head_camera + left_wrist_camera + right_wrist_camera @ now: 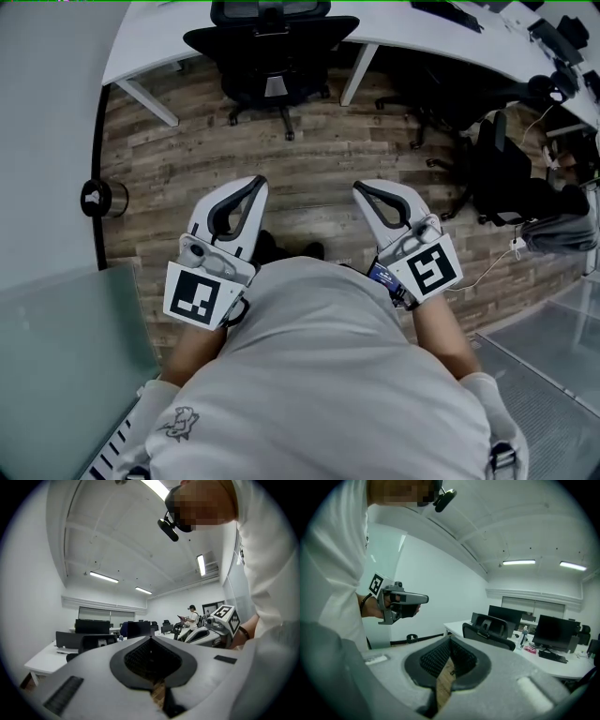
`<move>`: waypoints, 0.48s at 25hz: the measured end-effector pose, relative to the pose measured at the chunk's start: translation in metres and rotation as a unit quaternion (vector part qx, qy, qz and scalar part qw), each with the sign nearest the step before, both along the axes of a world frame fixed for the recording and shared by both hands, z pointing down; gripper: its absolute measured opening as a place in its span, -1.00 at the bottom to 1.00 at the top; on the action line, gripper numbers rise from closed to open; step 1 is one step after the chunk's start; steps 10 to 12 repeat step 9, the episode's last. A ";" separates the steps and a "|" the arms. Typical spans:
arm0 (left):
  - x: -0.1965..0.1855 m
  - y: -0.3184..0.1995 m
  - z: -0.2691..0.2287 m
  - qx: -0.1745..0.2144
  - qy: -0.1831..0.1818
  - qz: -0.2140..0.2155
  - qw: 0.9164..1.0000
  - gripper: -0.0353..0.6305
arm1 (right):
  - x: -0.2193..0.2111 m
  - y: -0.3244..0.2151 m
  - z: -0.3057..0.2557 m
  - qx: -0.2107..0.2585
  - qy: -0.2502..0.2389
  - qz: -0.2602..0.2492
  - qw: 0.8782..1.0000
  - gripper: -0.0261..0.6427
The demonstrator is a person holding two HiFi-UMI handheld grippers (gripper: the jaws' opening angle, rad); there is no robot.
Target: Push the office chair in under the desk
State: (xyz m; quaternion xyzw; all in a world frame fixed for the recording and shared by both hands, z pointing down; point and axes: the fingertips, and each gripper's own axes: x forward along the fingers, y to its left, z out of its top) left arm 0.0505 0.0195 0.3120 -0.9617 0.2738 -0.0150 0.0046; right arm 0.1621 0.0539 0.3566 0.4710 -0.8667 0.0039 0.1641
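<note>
A black office chair (267, 52) stands at the far side of the wooden floor, its back towards me, its seat at the edge of the white desk (150, 37). Both grippers are held close to my chest, well short of the chair. My left gripper (246, 192) is shut with nothing in it. So is my right gripper (367, 195). The right gripper view shows the chair (487, 630) in front of the desk (562, 665) beyond the shut jaw tips (450, 641). The left gripper view shows the chair (91, 641) past its tips (151, 641).
A second black chair (497, 169) and a grey bag (562, 230) stand at the right, with a white cable (487, 272) on the floor. A round black object (101, 199) sits by the left wall, next to a glass panel (56, 328). Monitors (555, 632) line the desk. A person (191, 616) stands far back.
</note>
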 end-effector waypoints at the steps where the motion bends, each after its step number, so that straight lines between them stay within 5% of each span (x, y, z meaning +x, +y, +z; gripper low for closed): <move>1: 0.006 0.007 0.002 -0.003 0.002 0.002 1.000 -0.90 | 0.006 0.007 0.002 -0.002 -0.001 0.002 1.000 -0.91; 12: 0.037 0.032 0.006 -0.011 -0.002 0.003 1.000 -0.90 | 0.038 0.034 0.002 0.003 -0.008 0.009 1.000 -0.91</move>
